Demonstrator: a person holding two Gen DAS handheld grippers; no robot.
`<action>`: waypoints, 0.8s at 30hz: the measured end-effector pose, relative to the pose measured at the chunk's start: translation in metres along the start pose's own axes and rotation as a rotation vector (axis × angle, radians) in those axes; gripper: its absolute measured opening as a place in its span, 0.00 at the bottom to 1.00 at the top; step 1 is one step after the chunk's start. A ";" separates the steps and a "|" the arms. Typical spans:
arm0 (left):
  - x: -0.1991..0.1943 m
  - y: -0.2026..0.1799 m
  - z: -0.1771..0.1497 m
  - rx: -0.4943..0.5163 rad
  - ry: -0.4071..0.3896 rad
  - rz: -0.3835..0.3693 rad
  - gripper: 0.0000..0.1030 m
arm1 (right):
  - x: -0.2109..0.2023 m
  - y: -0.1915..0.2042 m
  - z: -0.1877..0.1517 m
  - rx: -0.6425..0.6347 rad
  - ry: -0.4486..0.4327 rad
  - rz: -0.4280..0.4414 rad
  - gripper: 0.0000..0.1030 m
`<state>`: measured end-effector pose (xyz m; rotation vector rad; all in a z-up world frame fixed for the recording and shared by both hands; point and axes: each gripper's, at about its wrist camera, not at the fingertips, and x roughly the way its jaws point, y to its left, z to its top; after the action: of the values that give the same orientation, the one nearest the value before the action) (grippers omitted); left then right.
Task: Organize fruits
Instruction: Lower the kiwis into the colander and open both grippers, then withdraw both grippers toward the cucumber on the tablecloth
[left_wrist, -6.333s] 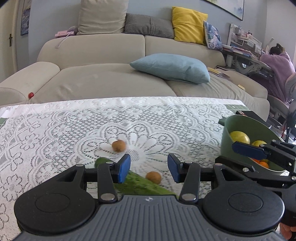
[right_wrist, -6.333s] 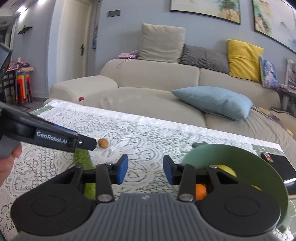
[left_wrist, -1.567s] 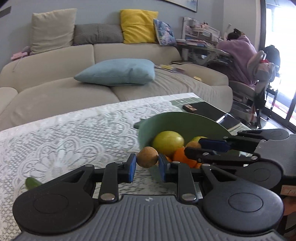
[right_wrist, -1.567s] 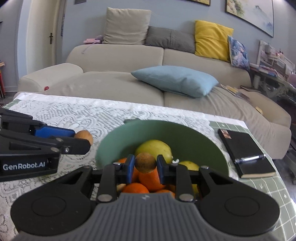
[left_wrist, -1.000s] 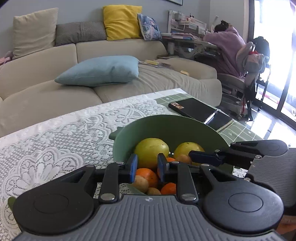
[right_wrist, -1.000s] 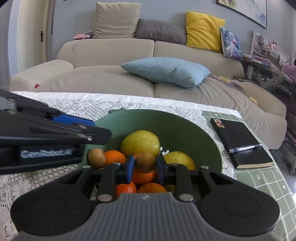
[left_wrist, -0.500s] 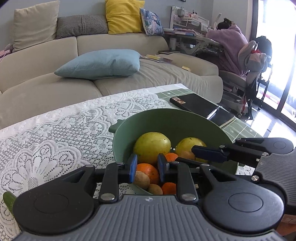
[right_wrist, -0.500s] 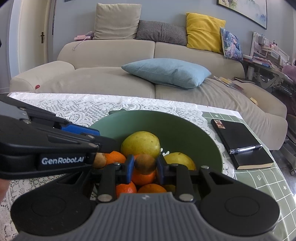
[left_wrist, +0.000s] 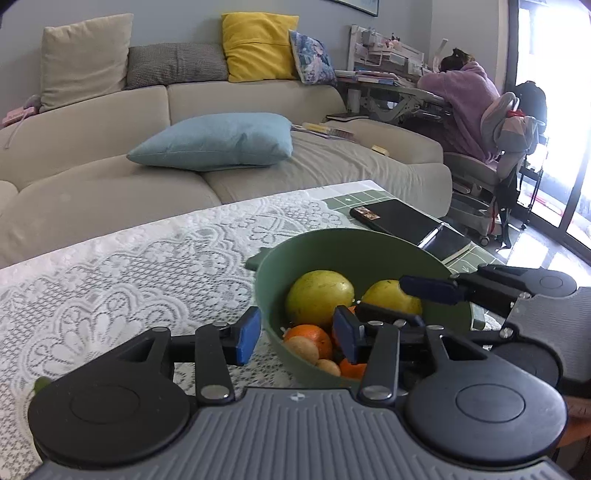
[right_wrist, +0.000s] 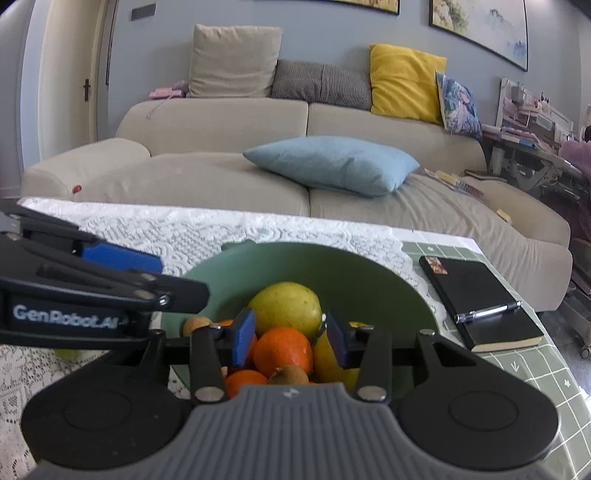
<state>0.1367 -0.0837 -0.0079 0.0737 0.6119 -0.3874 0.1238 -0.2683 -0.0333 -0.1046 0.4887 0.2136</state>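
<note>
A green bowl (left_wrist: 369, 251) (right_wrist: 332, 266) stands on the lace tablecloth and holds yellow-green fruits (left_wrist: 319, 297), oranges (right_wrist: 282, 350) and small brown fruits (left_wrist: 303, 349) (right_wrist: 290, 374). My left gripper (left_wrist: 297, 334) is open and empty, straddling the bowl's near rim. My right gripper (right_wrist: 290, 339) is open and empty, low over the fruits in the bowl; a small brown fruit lies just below it. A bit of the green cucumber (left_wrist: 40, 384) shows at the far left.
A black notebook with a pen (right_wrist: 480, 299) lies on the green mat right of the bowl. A beige sofa with a blue pillow (right_wrist: 332, 162) runs behind the table. A person in purple (left_wrist: 461, 99) sits at a desk at the far right.
Both grippers have opened. The right one has let go of its small brown fruit, which now lies in the bowl. The left gripper has drawn back slightly from the bowl.
</note>
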 end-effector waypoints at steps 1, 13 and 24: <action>-0.004 0.002 -0.001 -0.007 -0.004 0.002 0.53 | -0.002 0.001 0.000 0.000 -0.011 0.002 0.45; -0.042 0.041 -0.016 -0.047 -0.008 0.094 0.54 | -0.019 0.031 0.006 0.004 -0.127 0.119 0.46; -0.058 0.089 -0.035 -0.124 0.019 0.175 0.54 | -0.014 0.073 0.006 -0.026 -0.098 0.280 0.46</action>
<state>0.1074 0.0243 -0.0077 0.0119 0.6415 -0.1787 0.0979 -0.1984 -0.0252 -0.0506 0.4014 0.4968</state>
